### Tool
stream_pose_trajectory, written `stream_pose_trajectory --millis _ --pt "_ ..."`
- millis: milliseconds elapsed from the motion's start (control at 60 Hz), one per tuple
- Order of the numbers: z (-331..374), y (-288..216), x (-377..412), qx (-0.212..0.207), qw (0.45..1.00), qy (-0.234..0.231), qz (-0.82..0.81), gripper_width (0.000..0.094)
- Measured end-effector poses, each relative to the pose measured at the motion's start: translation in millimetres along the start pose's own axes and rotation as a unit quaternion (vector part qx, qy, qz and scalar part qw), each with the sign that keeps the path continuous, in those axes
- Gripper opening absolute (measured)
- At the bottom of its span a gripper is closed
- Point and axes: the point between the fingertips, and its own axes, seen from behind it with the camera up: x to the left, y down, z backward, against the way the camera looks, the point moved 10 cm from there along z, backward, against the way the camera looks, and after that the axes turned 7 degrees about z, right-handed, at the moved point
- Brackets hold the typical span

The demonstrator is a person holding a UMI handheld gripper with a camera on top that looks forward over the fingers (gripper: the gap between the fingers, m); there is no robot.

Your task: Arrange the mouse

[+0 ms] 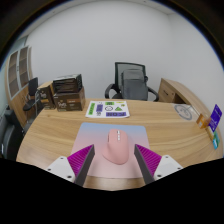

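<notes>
Office desk [60, 125], chair [131, 80] at its far side: my gripper [113, 163] stands released, pink mouse [116, 148] between the fingers. I'd close squarely on its sides.

— Where does the mouse [114, 148] sit?
— On the light lilac mouse mat [112, 133], resting flat, between the fingertips of the gripper [113, 161] with a gap at each side.
— Its look?
— Pale pink, rounded, its long axis pointing away from the fingers.
</notes>
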Motion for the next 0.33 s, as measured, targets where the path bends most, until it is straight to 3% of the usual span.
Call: stream_pose_trajectory --millis 333 --pt "207 81 80 -0.016 0.998 0.007 -0.058 0.0837"
